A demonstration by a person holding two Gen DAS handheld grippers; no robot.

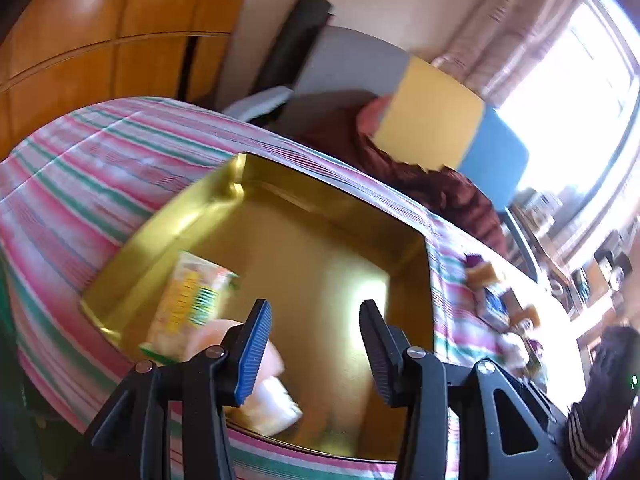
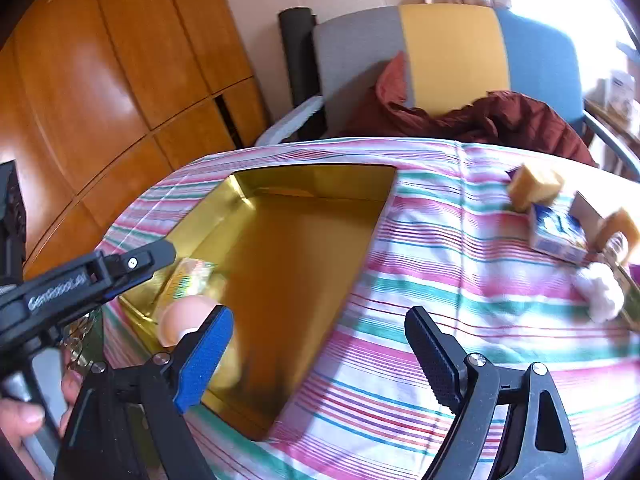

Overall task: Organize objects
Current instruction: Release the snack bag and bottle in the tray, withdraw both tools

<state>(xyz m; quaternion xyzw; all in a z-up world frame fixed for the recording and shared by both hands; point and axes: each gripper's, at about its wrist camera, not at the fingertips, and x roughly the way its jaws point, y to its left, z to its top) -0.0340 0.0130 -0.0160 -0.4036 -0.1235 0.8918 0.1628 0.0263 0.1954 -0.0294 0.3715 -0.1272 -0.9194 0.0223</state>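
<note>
Shallow gold metal tray (image 2: 296,248) sits on the pink-green-white striped tablecloth (image 2: 440,312), filling the centre-left of the right wrist view; inside it, lower left corner, a yellow-green printed snack packet (image 1: 192,300) and a pale peach rounded object (image 2: 184,316), egg-like, exact make unclear from blur; something white and crinkled (image 1: 276,404) lies just beside them at the bottom of the left wrist view; left gripper (image 1: 316,344) hovers over the tray's near end, jaws parted wide, nothing between them; right gripper (image 2: 320,356) sits at the bottom centre of its view above the tray's right edge and cloth, also spread wide, holding nothing; unsorted items wait in the right of the frame, well apart from the tray: two tan sponge-like blocks (image 2: 534,186), a blue-and-white small carton (image 2: 558,232), a white fluffy clump (image 2: 602,290); behind the table, upper frame, a grey-yellow-blue chair (image 2: 452,52) with a dark red jacket (image 2: 500,118) draped on it; step in hand looks like between-items, a few things binned, both tools free; next move likely calls for the right gripper to swing toward the right-side cluster, settle over one piece, close on it, then carry it back over the tray; the fluffy clump would probably squash and need a gentle pinch; blur suggests both tools are moving.
</note>
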